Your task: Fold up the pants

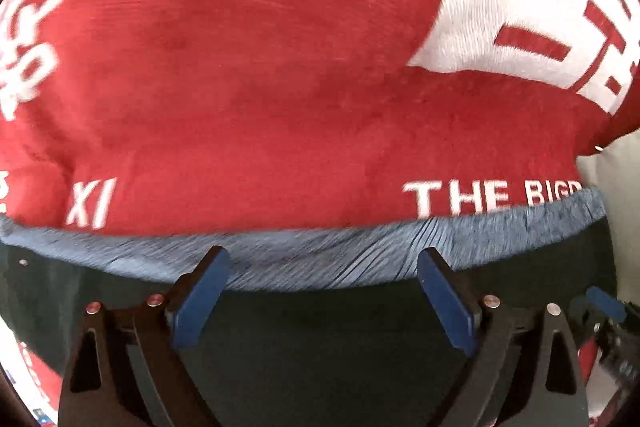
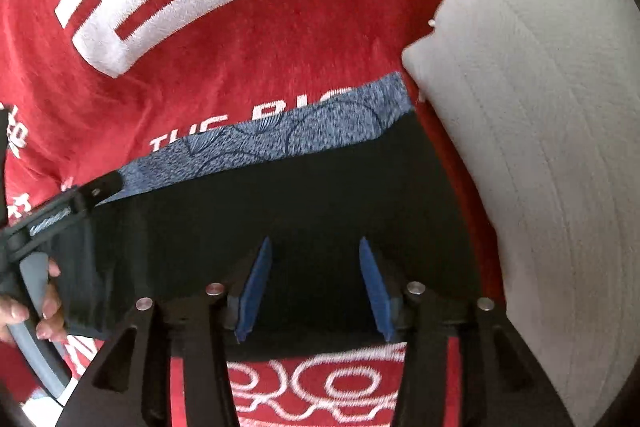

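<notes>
The pants (image 2: 280,211) are dark, almost black, with a blue patterned waistband (image 2: 280,139). They lie folded on a red blanket. In the left wrist view the dark cloth (image 1: 320,339) fills the bottom and the waistband (image 1: 320,251) runs across the middle. My left gripper (image 1: 324,263) is open, its blue fingertips over the waistband edge with nothing between them. My right gripper (image 2: 316,247) is open over the dark cloth near its near edge. The left gripper also shows in the right wrist view (image 2: 80,199), at the pants' left end, held by a hand.
A red blanket (image 1: 240,67) with large white characters and the words "THE BIG" covers the surface under the pants. A grey-white pillow (image 2: 540,147) lies close to the right of the pants, and its edge shows in the left wrist view (image 1: 616,179).
</notes>
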`<control>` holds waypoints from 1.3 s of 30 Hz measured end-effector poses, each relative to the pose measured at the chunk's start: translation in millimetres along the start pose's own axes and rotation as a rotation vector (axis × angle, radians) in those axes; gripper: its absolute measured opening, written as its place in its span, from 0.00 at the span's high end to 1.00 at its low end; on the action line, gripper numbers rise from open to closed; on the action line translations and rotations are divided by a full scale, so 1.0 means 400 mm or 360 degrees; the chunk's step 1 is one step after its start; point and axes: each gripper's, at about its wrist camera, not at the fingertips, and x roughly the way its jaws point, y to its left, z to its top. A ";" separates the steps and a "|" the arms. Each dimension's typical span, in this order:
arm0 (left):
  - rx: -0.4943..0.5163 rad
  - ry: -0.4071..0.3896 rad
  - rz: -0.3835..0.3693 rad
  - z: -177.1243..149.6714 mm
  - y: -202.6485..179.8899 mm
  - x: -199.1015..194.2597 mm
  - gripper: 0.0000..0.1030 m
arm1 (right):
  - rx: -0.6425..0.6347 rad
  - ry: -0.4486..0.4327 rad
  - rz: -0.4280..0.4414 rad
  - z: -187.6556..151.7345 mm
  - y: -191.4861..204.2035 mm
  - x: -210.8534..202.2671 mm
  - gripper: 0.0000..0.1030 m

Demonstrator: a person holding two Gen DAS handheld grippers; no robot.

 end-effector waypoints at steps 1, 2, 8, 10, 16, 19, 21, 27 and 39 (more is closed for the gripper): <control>-0.0001 -0.0003 0.0009 -0.014 0.011 -0.017 0.07 | 0.0014 0.0006 0.0011 -0.006 -0.001 -0.005 0.50; -0.0006 -0.0002 0.0016 -0.030 0.023 -0.033 0.07 | 0.0026 0.0011 0.0024 -0.013 0.001 -0.011 0.49; -0.0135 0.0009 0.0065 -0.122 0.197 -0.108 0.07 | 0.0061 0.0044 0.0109 -0.080 0.034 -0.048 0.46; -0.0190 0.0001 0.0091 -0.153 0.257 -0.129 0.07 | 0.0062 0.0062 0.0161 -0.105 0.067 -0.050 0.46; -0.0290 -0.0018 0.0133 -0.235 0.451 -0.182 0.07 | 0.0063 0.0143 0.0394 -0.183 0.237 -0.027 0.45; -0.0323 -0.0019 0.0146 -0.265 0.556 -0.192 0.07 | 0.0108 0.0206 0.0581 -0.239 0.331 -0.009 0.45; -0.0336 -0.0016 0.0160 -0.268 0.608 -0.198 0.07 | 0.0164 0.0258 0.0737 -0.275 0.411 0.018 0.45; -0.0363 -0.0006 0.0188 -0.268 0.795 -0.132 0.07 | 0.0209 0.0369 0.1002 -0.367 0.639 0.099 0.45; -0.0265 0.0081 0.0210 -0.321 0.884 0.009 0.07 | 0.0322 0.0462 0.1092 -0.419 0.794 0.233 0.45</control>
